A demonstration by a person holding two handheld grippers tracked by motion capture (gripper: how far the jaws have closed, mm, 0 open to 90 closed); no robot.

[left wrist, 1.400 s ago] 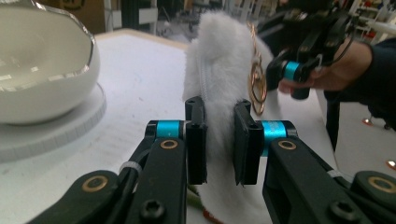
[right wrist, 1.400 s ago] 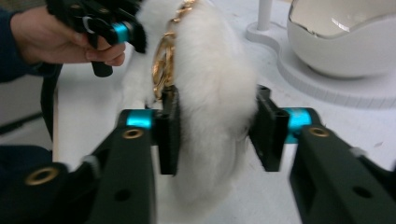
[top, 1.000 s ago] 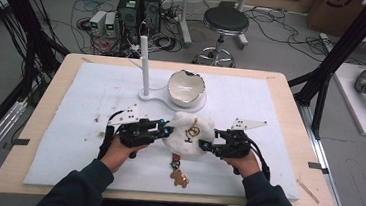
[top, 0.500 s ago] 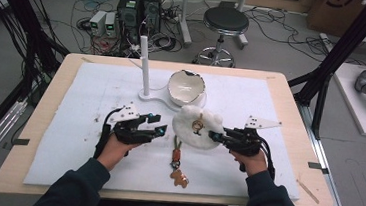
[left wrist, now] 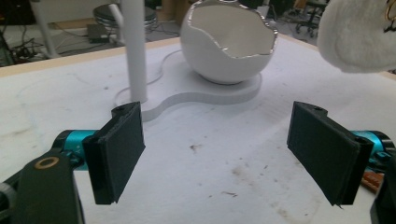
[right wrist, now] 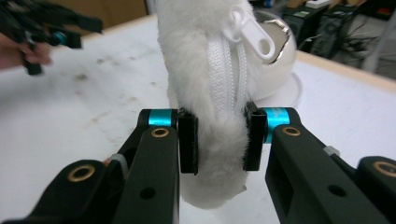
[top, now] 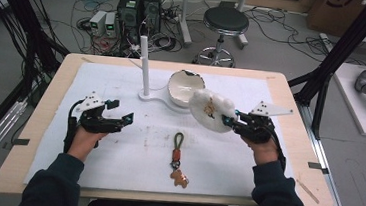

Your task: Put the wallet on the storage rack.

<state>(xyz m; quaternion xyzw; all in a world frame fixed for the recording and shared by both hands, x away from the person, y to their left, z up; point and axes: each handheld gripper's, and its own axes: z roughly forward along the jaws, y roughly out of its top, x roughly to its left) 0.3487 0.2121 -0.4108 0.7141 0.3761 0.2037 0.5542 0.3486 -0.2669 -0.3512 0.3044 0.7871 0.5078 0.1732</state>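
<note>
My left gripper (left wrist: 215,154) hangs jaws wide over the stained white mat (left wrist: 205,140), cracked glossy white egg-shaped bowl (left wrist: 229,51) dead ahead, fluffy white pouch (left wrist: 359,37) upper right.

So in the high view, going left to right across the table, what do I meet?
Left gripper → white post → keychain with bear charm → fluffy white pouch → right gripper, shut on the pouch.
</note>
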